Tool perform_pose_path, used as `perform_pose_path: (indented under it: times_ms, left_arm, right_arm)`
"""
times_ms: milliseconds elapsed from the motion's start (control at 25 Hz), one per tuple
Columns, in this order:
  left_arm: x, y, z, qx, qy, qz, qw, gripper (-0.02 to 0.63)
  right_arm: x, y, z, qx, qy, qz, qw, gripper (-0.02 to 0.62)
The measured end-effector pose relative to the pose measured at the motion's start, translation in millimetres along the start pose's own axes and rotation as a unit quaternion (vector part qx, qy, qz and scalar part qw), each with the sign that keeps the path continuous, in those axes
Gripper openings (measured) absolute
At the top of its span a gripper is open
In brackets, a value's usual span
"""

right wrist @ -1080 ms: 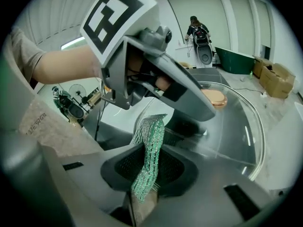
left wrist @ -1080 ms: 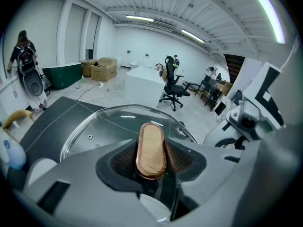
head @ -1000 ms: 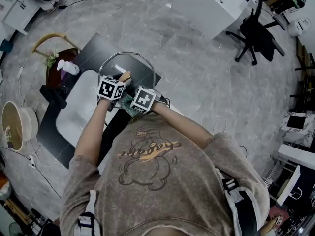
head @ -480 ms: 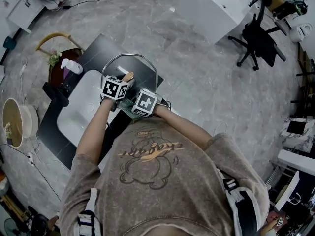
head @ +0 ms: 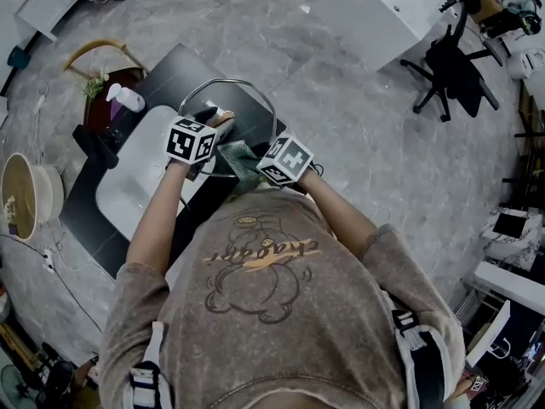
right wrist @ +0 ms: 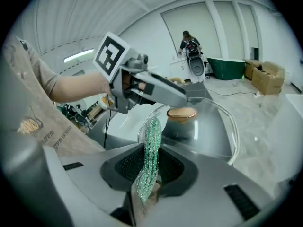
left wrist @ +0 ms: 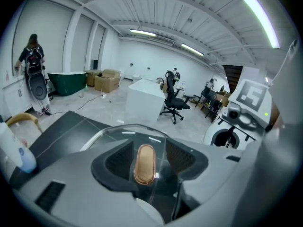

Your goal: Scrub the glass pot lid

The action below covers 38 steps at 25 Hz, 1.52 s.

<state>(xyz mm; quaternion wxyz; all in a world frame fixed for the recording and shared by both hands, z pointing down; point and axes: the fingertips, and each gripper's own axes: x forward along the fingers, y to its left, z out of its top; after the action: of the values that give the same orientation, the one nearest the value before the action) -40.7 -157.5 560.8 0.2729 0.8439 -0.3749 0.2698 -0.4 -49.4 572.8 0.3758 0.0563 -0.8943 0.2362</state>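
Left gripper view | left tongs (left wrist: 149, 150) just opened, pot lid knob (left wrist: 145, 163) between | right tongs (right wrist: 150, 167) grasp green scourer (right wrist: 152, 138)

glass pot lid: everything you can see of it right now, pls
The lid is a clear glass dome with a metal rim and an oval wood-coloured knob, tilted up over the dark counter beside the sink. The knob stands between the left gripper's tongs, which have just been opening; gaps show either side. What bears it is unclear.
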Motion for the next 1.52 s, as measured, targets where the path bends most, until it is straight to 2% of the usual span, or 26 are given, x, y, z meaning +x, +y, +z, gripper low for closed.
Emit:
perform_pose_path:
  times_ms: [160, 320, 440, 640, 880, 960, 1120, 1200, 1360, 1520]
  left_arm:
    - [-25, -7, 29, 0.013, -0.044, 0.007, 0.9989, 0.213]
    - [-49, -21, 45, 0.021, -0.076, 0.003, 0.9969, 0.212]
    - [-66, -29, 51, 0.023, -0.095, -0.001, 0.9952, 0.212]
    - [-90, -40, 47, 0.002, -0.117, -0.01, 0.9931, 0.212]
    - [-99, -45, 55, -0.026, -0.163, 0.002, 0.9862, 0.21]
    - [-98, -47, 57, -0.031, -0.179, 0.007, 0.9833, 0.179]
    - [-99, -51, 63, -0.027, -0.216, 0.024, 0.9756, 0.057]
    - [-100, -54, 65, -0.021, -0.234, 0.028, 0.9717, 0.021]
    - [-97, -55, 65, -0.004, -0.25, 0.054, 0.9668, 0.009]
    - [-95, -44, 59, -0.001, -0.261, 0.09, 0.9612, 0.009]
  right_arm:
    - [-44, -21, 21, 0.031, -0.07, -0.035, 0.996, 0.095]
    - [-95, -40, 32, 0.064, -0.139, -0.078, 0.985, 0.095]
    - [-131, -50, 33, 0.084, -0.182, -0.116, 0.973, 0.095]
    - [-175, -53, 32, 0.103, -0.243, -0.175, 0.949, 0.095]
    - [-182, -51, 34, 0.103, -0.317, -0.221, 0.917, 0.095]
    - [-179, -49, 37, 0.092, -0.332, -0.233, 0.909, 0.095]
    - [-175, -45, 45, 0.066, -0.354, -0.252, 0.898, 0.095]
    - [-173, -44, 49, 0.054, -0.361, -0.261, 0.894, 0.095]
    - [-171, -46, 49, 0.042, -0.373, -0.268, 0.887, 0.095]
    - [-165, -51, 49, 0.025, -0.375, -0.272, 0.886, 0.095]
